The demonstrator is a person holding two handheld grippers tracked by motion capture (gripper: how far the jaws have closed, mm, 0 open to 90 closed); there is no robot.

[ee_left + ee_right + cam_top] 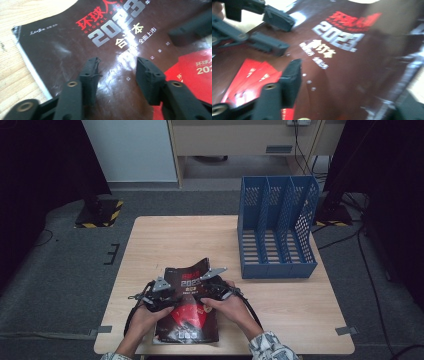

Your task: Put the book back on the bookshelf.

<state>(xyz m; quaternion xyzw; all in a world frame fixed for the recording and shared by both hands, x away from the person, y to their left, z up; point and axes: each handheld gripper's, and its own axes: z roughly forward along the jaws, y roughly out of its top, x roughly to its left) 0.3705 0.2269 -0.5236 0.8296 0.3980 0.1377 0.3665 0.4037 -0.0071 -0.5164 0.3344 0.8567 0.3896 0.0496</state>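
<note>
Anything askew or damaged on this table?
Yes. The dark glossy magazine at the table's near edge does not lie flat: its far corner curls up off the light wooden table, and its cover looks creased. The blue plastic file rack stands upright and in order.

Dim room, glare, blurred close-ups

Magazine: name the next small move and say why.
Probably slide the right gripper to the magazine's right edge and close on it. Both grippers hover open over the cover, left gripper gripping nothing, and the far corner already curls up. The blue rack stands empty nearby.
</note>
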